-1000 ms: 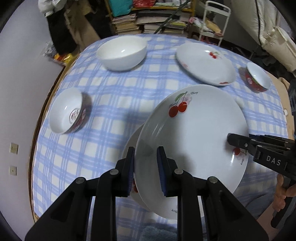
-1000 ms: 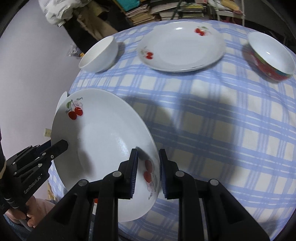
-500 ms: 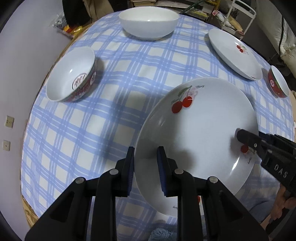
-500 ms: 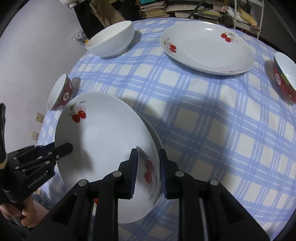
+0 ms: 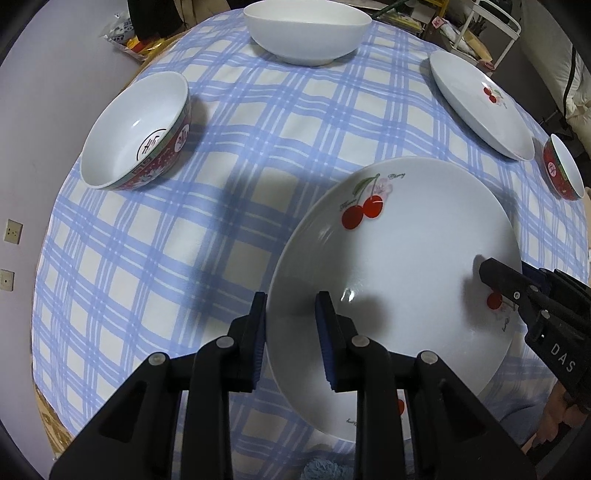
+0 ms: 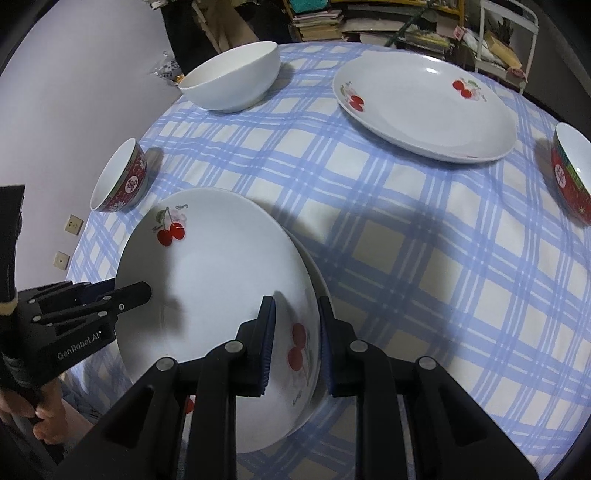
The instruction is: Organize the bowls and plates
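A white cherry plate (image 5: 413,258) (image 6: 218,288) is held between both grippers, just above a second cherry plate (image 6: 320,280) whose rim peeks out beneath it. My left gripper (image 5: 291,325) is shut on the plate's left rim. My right gripper (image 6: 295,325) is shut on its right rim. A third cherry plate (image 5: 480,103) (image 6: 424,107) lies at the far right. A large white bowl (image 5: 306,31) (image 6: 232,79) stands at the back. One red-patterned bowl (image 5: 136,129) (image 6: 120,181) stands at the left, another (image 5: 563,168) (image 6: 572,170) at the right edge.
The round table has a blue checked cloth (image 5: 277,122) (image 6: 424,240). Shelves with books and clutter (image 6: 369,22) stand behind the table. A wall with sockets (image 5: 13,232) lies to the left.
Both grippers have lowered the held plate toward the plate beneath it, and the views have tilted down and moved closer to the table.
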The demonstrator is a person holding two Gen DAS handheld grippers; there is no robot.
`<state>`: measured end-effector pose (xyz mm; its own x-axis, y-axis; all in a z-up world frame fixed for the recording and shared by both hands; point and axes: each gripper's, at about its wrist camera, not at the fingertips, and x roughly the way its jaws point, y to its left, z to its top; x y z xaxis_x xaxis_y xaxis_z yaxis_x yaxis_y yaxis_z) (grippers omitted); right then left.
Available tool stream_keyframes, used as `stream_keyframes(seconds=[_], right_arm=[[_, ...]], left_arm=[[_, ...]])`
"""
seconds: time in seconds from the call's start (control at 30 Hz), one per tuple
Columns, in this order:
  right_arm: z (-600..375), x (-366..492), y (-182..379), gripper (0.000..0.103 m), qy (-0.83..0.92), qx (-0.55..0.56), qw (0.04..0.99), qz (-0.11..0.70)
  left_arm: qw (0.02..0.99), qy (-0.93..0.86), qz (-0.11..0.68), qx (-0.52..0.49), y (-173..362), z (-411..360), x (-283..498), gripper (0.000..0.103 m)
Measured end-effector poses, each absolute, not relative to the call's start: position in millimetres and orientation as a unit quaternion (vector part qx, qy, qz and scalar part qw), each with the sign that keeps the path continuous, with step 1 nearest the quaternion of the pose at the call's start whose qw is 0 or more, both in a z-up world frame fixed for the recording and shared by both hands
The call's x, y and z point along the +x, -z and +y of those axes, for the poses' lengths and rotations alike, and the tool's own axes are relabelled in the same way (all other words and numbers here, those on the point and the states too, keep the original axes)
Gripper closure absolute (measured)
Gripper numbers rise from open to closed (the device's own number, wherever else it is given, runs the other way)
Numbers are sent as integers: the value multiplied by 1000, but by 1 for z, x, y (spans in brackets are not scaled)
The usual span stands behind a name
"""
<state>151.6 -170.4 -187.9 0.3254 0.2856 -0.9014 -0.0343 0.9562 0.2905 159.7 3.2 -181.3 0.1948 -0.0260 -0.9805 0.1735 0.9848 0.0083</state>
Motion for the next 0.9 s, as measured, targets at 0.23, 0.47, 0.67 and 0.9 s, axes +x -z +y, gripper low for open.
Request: stream_keyframes(seconds=[0.23,0.47,0.67,0.9], right_arm=[[-173,149,187,80,-104,116,812,562],[-176,146,180,80,-89,97,821,555],[-184,144,171,79,-93,119,825,544],[-190,143,144,75,-66,81,846,523]], left_arm=[[770,62,632,61,184,1,158,78],[772,62,628,72,183,0,154,80],[788,61,606,84,168,-3,146,80],[807,80,576,105,141,-22,149,77]])
